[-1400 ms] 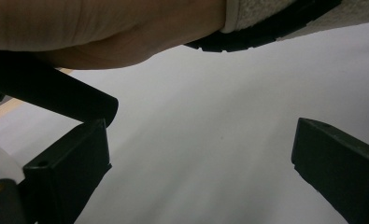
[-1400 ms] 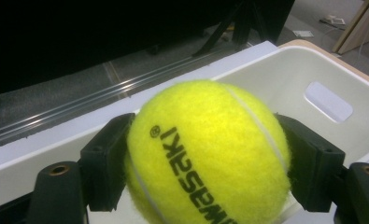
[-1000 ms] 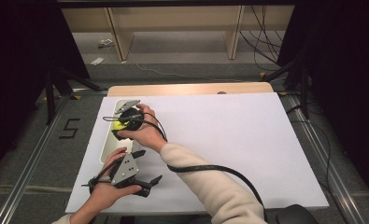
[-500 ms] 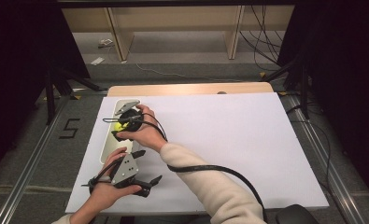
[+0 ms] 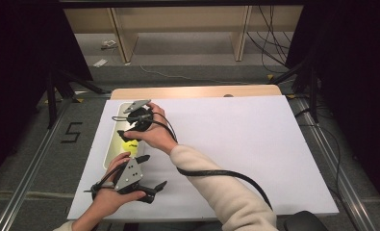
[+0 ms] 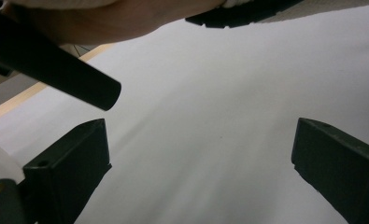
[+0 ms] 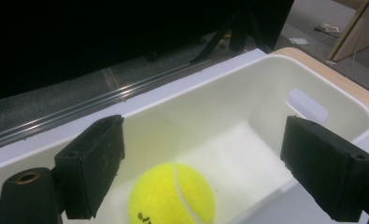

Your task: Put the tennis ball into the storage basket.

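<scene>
The step in hand looks like the release: the right tool [image 7: 203, 154] hangs over the white bin [image 7: 313, 74] with its jaws spread and just having opened, nothing pinched between them. The tennis ball [image 7: 172, 198] lies on the bin floor just below and between those jaws, apart from both pads. In the high view the right tool [image 5: 130, 136] sits above the bin [image 5: 111, 149] at the worktop's [image 5: 255, 144] left side, the ball [image 5: 128, 146] just beneath it. The left tool [image 6: 201, 154] rests nearer the person over bare worktop, jaws spread and empty. The next move probably calls for lifting the right tool straight up, clear of the bin wall.
</scene>
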Motion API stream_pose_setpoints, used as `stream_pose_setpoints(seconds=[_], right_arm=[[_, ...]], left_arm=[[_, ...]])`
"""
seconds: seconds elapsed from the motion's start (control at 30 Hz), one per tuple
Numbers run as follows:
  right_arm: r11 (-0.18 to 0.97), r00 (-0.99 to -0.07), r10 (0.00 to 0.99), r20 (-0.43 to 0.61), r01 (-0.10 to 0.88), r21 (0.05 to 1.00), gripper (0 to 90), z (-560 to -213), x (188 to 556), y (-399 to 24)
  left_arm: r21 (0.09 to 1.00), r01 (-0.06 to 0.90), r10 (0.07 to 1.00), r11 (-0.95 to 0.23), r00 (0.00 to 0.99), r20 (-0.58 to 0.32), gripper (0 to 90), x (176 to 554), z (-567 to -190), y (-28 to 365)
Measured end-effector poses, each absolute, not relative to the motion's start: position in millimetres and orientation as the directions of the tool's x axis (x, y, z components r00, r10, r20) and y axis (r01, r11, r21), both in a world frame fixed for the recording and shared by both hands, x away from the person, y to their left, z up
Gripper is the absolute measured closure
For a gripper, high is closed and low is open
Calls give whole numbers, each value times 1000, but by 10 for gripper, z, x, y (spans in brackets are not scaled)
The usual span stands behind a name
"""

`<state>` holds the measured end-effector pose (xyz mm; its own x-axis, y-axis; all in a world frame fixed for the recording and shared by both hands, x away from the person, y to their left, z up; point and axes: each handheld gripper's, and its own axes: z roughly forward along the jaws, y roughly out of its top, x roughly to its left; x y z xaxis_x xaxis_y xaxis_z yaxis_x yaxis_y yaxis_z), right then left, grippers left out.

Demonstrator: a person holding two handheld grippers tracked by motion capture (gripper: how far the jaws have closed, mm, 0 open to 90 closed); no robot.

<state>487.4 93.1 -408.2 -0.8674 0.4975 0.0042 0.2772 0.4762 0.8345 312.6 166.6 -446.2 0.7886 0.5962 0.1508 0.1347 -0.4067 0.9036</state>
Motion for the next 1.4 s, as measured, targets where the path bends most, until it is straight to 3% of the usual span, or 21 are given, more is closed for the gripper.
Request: stream_pose_setpoints(seconds=[0.67,1.1,1.17,1.4], right_arm=[[406,-802,596,16,319,857,151,-3969,4788,-185],[380,-770,638,17,334,862,153,-3983,4696,-696],[382,-765,643,14,337,860,153,-3996,4672,-779],[368,-735,678,10,351,861,153,-4026,4569,-1148]], left_arm=[[901,137,598,-411,787,154,38,3128,-4467,1657],[901,140,600,-410,785,152,38,3130,-4471,1664],[900,108,594,-422,783,185,38,3150,-4461,1674],[900,140,602,-412,783,154,38,3130,-4473,1671]])
